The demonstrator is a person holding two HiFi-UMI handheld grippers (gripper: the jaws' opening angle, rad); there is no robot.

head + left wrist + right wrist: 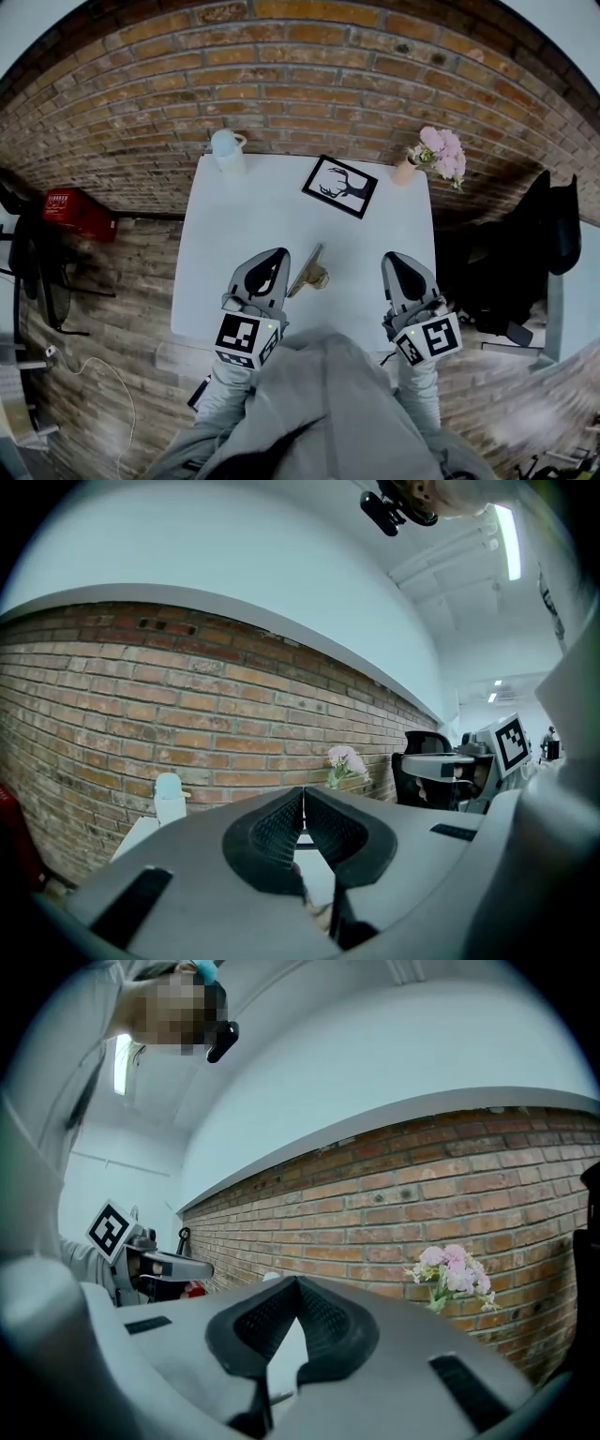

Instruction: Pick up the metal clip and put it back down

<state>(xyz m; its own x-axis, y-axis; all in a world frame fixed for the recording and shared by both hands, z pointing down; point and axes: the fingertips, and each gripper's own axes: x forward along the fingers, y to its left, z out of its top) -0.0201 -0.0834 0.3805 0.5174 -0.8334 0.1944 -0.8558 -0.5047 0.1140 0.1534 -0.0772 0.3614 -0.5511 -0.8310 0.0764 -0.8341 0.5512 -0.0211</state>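
The gold metal clip (309,271) lies on the white table (246,217) near its front edge, just right of my left gripper (274,255). That gripper hovers over the table with its jaws shut; in the left gripper view its tips (302,791) meet with nothing between them. My right gripper (396,260) is over the table's front right part, well apart from the clip. It is shut too, and the right gripper view shows its tips (298,1281) closed on nothing. Neither gripper touches the clip.
At the table's back edge stand a pale blue cup (227,148), a framed deer picture (339,186) and a small vase of pink flowers (441,152). A brick wall runs behind. A red crate (77,214) sits left of the table and a black chair (555,234) stands at the right.
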